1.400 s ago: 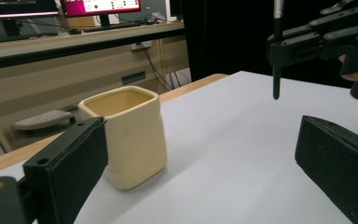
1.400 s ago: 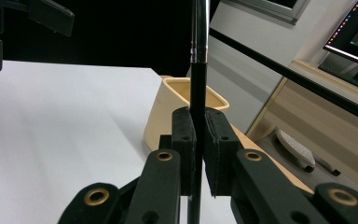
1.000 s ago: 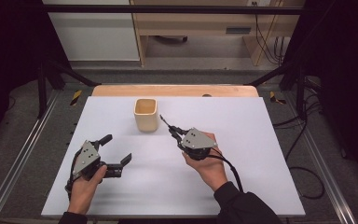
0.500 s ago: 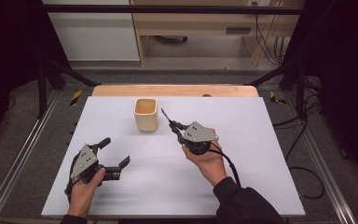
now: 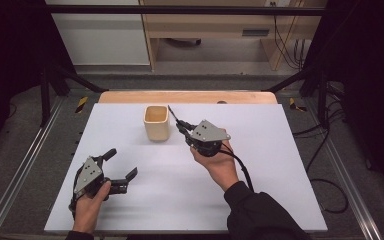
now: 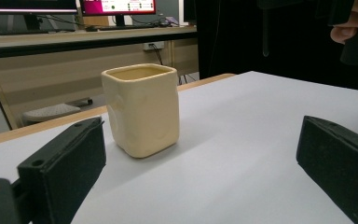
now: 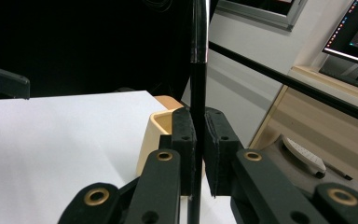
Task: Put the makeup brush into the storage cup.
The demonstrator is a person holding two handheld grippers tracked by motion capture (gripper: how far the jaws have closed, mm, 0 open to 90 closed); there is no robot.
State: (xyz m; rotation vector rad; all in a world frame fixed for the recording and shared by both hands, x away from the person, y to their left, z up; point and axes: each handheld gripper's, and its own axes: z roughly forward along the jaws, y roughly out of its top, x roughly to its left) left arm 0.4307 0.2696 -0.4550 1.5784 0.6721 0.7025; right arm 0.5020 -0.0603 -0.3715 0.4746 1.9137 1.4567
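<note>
1. Since the earlier frames, the right hand-held gripper (image 5: 180,124) has lifted a little and edged toward the cream square ceramic cup (image 5: 156,122); the left hand-held gripper (image 5: 120,165) has hardly shifted.
2. That right hand-held gripper is clamped on a thin black glossy rod (image 7: 198,93), pinched between its pads with nothing else in the jaws.
3. From above, the rod (image 5: 173,113) runs slantwise, its free tip up and toward the cup's right rim, close beside it but apart from it.
4. The cup stands upright on the white table (image 5: 260,150), its mouth open; I judge the coming move to be bringing the tip over that mouth, so the rod's long axis must swing toward upright.
5. The right hand (image 5: 219,162) is much the nearer to the cup; the left hand-held gripper lies well apart from it, toward the person, jaws spread wide and empty, looking at the cup (image 6: 142,109).
6. Count: one cup, one rod, two hand-held grippers.
</note>
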